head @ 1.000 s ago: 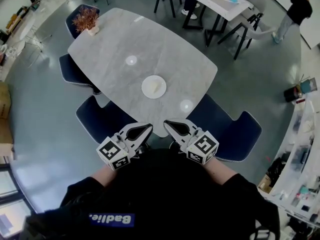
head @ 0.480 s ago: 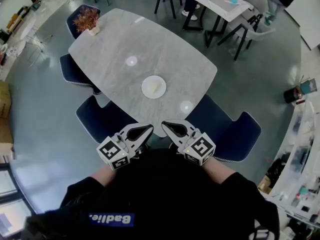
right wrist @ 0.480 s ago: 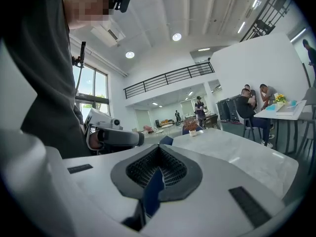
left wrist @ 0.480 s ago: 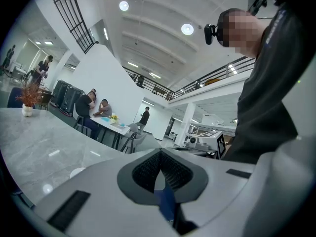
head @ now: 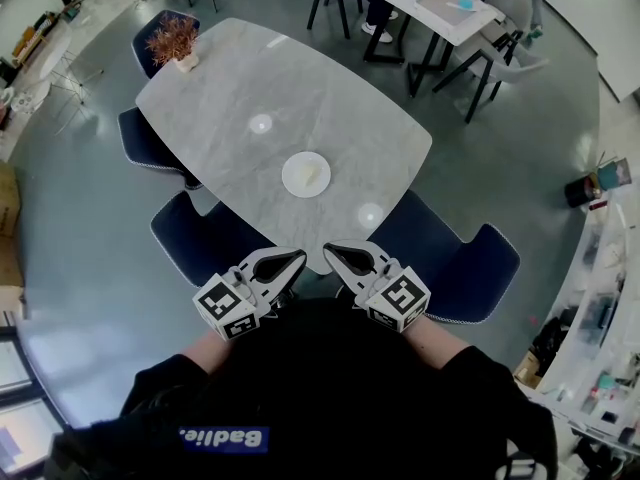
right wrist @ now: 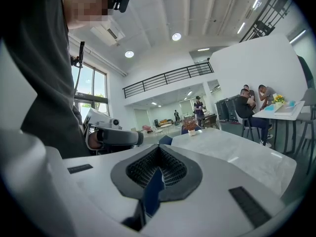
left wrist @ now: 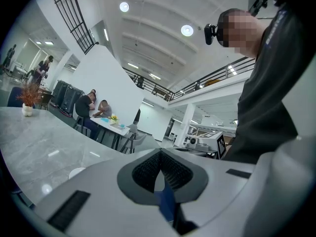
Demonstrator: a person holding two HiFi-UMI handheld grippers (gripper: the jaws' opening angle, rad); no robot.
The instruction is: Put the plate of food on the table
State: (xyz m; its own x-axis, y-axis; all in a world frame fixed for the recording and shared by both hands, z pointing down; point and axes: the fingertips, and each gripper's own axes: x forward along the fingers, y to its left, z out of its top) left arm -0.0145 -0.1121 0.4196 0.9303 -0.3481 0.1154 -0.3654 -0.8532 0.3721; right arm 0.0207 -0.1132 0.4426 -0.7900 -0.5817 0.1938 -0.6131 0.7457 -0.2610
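Note:
A white plate of food (head: 307, 175) rests on the grey marble table (head: 220, 98), toward its near side. Both grippers are held close to my chest, just short of the table's near edge and well apart from the plate. My left gripper (head: 296, 257) is shut with nothing in it; its ribbed pads (left wrist: 148, 168) meet in the left gripper view. My right gripper (head: 333, 249) is likewise shut and empty, pads (right wrist: 170, 166) pressed together in the right gripper view. The two point inward, tips near each other. Each gripper view shows the other one: the right gripper (left wrist: 210, 139) and the left gripper (right wrist: 116, 136).
Dark blue chairs (head: 205, 240) (head: 468, 266) stand tucked round the table. A potted dried plant (head: 175, 40) sits at its far left end. Behind is a white table (head: 440, 3) with chairs and seated people (right wrist: 247, 107). A cluttered counter (head: 605, 298) runs along the right.
My right gripper has drifted slightly left toward the other. A person walking at the far right has left the head view. The plate has not moved.

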